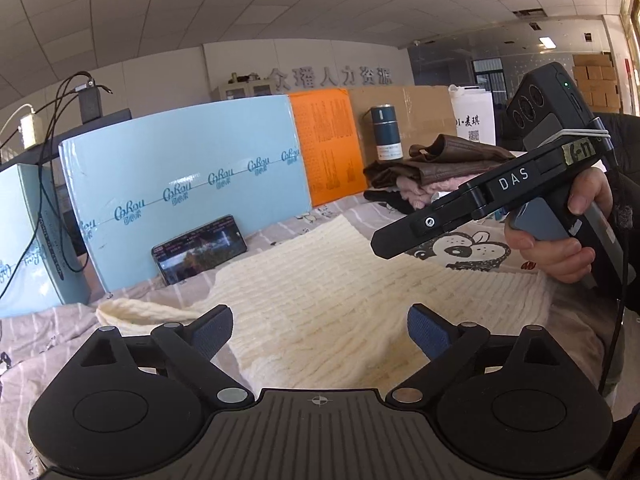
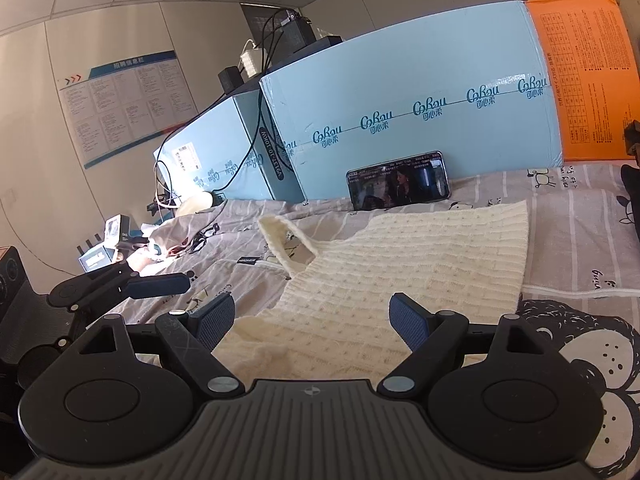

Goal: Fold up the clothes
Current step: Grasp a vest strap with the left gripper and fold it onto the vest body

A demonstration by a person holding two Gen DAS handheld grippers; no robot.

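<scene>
Left gripper (image 1: 320,330): fingers apart, gripping nothing, poised above the near edge of the sweater (image 1: 340,292).
Right gripper (image 2: 310,320): fingers apart, empty, over the sweater's near part.
Sweater: cream knit, lying on the patterned sheet (image 2: 580,240), partly flat, with its left side bunched.
Progress: probably early; no finished fold shows.
Pile (image 1: 432,168): other clothes far right, still waiting.
Containers: blue boxes (image 2: 400,80) at the far side, shut; contents unseen.

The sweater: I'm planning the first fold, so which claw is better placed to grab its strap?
Probably left. The left claw hovers open close beside the strap end of the sweater; the right claw, also open, faces the sweater's body.
</scene>
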